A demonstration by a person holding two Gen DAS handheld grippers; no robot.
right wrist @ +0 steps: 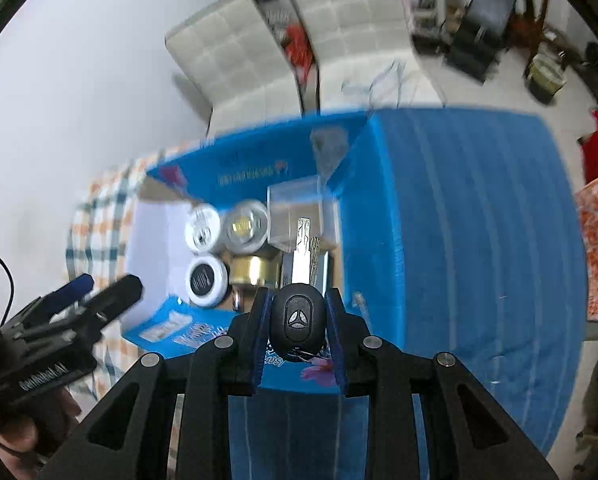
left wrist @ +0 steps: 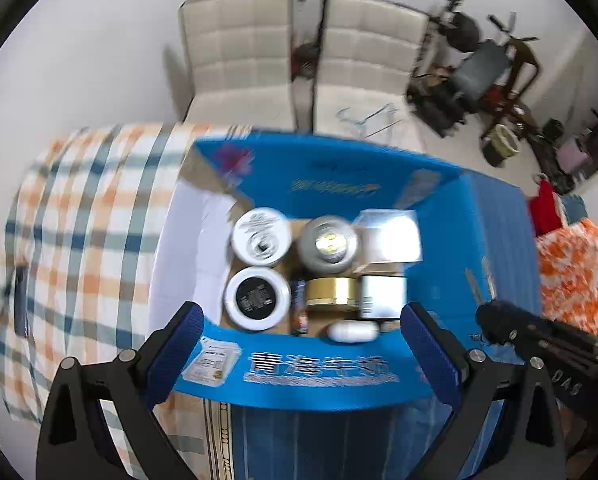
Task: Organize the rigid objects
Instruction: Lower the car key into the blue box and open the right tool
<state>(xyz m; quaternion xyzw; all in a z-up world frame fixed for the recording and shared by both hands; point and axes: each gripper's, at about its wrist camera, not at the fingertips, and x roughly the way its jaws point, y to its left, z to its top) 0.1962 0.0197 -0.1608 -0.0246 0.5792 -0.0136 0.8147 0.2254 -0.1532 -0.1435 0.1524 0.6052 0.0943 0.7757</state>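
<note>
Left wrist view: the left tool [left wrist: 301,354], its blue fingers wide apart and empty, hangs over the near wall of a blue box [left wrist: 479,240] already crowded with tins, jars and cartons.

Right wrist view: the right tool [right wrist: 297,320] is clamped on a car key [right wrist: 297,318] above the same box. Risk: little free floor remains, so the released key could land on a tin.

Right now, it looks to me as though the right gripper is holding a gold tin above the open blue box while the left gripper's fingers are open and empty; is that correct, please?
Not quite. The right gripper holds a black car key, not a gold tin; the right wrist view shows it clamped between the fingers. The gold tin lies inside the blue box. The rest stands: the left gripper is open and empty.
</note>
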